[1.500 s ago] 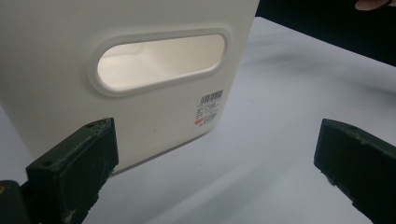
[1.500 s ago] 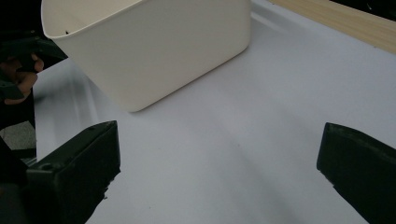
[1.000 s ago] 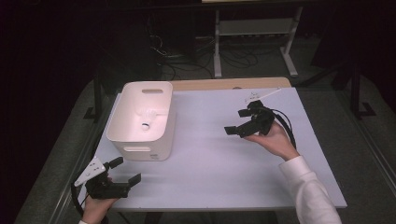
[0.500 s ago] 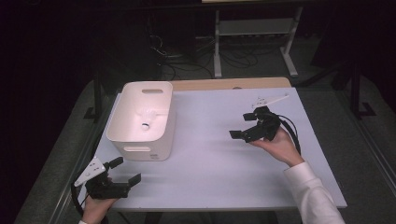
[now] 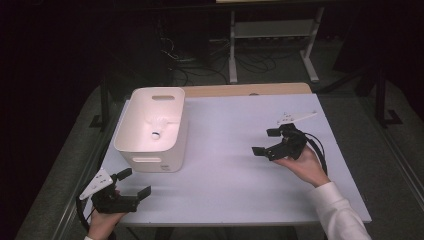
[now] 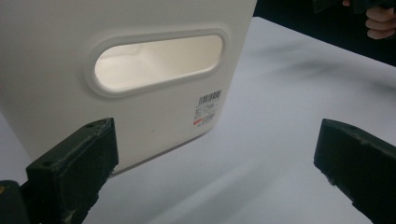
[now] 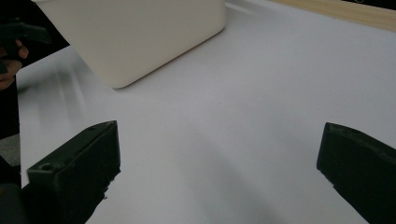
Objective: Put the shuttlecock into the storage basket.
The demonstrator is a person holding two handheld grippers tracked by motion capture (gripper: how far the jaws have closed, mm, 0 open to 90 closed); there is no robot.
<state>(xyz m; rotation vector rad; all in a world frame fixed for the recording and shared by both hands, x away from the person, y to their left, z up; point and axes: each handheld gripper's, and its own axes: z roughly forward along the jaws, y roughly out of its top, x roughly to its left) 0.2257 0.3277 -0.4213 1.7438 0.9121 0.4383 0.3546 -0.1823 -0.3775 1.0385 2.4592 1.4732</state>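
A white plastic bin (image 5: 152, 127) with handle slots stands on the left half of the white table (image 5: 230, 175); something small and pale lies on its floor. My left gripper (image 5: 134, 183) is open at the table's near left corner, just in front of the bin's near wall (image 6: 140, 79), with nothing between its jaws. My right gripper (image 5: 267, 141) is open over the right half of the table, pointing left toward the bin (image 7: 135, 37), and holds nothing.
The bin's near wall carries a barcode label (image 6: 208, 109). A wooden strip (image 5: 250, 90) runs along the table's far edge. Beyond the table stand a metal frame (image 5: 270, 45) and cables on a dark floor. The table's middle lies bare.
My right gripper has drawn back toward the near edge and a little to the right. My left gripper has stayed where it was.
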